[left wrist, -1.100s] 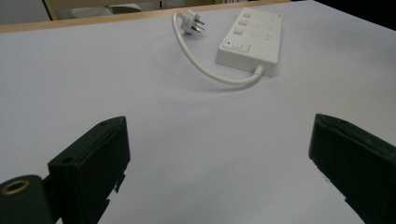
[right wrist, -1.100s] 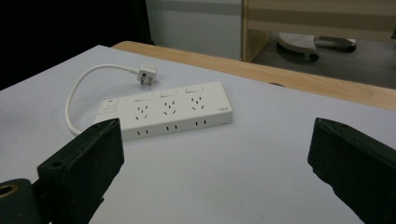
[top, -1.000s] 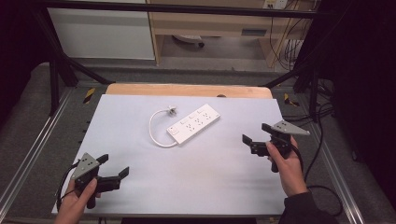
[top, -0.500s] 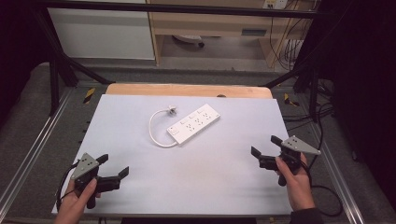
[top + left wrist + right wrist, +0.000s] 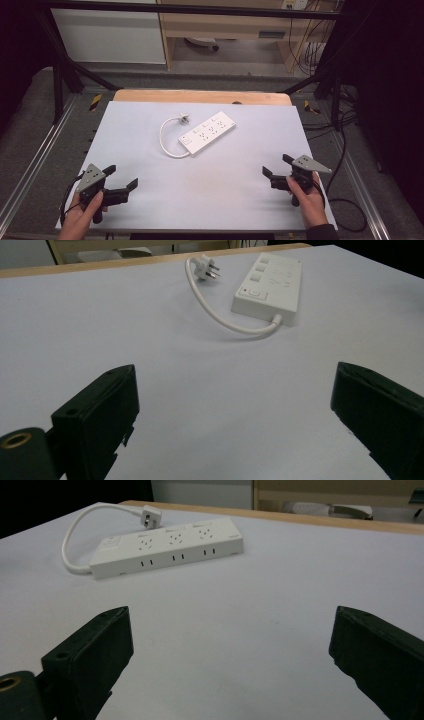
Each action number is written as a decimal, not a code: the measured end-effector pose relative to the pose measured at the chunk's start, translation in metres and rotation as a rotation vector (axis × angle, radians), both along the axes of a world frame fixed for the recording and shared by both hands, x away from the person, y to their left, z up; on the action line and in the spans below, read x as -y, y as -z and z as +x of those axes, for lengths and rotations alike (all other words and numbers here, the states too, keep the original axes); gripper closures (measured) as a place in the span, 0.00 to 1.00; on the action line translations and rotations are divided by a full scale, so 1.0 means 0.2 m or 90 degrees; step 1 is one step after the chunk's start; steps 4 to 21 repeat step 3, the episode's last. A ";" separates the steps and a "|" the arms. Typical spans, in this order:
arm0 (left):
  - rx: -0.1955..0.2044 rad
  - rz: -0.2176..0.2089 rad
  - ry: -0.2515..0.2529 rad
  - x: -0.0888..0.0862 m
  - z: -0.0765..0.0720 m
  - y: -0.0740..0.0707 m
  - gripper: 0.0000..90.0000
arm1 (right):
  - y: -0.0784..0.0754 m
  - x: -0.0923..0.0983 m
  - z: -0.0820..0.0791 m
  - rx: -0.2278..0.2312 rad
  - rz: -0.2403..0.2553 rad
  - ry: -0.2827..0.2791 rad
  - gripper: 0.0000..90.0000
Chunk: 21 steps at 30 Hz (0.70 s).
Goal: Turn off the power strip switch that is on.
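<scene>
power strip lies flat mid-table from above, its white cord looping off its near-left end, with the left gripper well down-left of it and the right gripper well down-right, both spread and empty. left gripper view: jaws wide apart, the strip ahead toward the right. right gripper view: jaws equally wide, the strip ahead toward the left.

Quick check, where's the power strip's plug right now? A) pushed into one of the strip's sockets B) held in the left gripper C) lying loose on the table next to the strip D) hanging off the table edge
C: the plug lies on the table at the end of its curved cable, beside the power strip, touching neither socket nor gripper.
</scene>
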State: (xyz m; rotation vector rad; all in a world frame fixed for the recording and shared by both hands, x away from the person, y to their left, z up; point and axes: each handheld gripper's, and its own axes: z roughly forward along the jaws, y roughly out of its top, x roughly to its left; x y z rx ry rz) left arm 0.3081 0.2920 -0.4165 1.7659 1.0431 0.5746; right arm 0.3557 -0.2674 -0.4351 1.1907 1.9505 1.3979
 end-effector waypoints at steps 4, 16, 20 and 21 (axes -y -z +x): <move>0.002 0.001 0.001 0.00 0.00 0.00 0.06 | 0.02 -0.04 0.01 -0.023 -0.042 -0.002 0.06; 0.002 0.001 0.001 0.00 0.00 0.00 0.06 | 0.02 -0.04 0.01 -0.023 -0.042 -0.002 0.06; 0.002 0.001 0.001 0.00 0.00 0.00 0.06 | 0.02 -0.04 0.01 -0.023 -0.042 -0.002 0.06; 0.002 0.001 0.001 0.00 0.00 0.00 0.06 | 0.02 -0.04 0.01 -0.023 -0.042 -0.002 0.06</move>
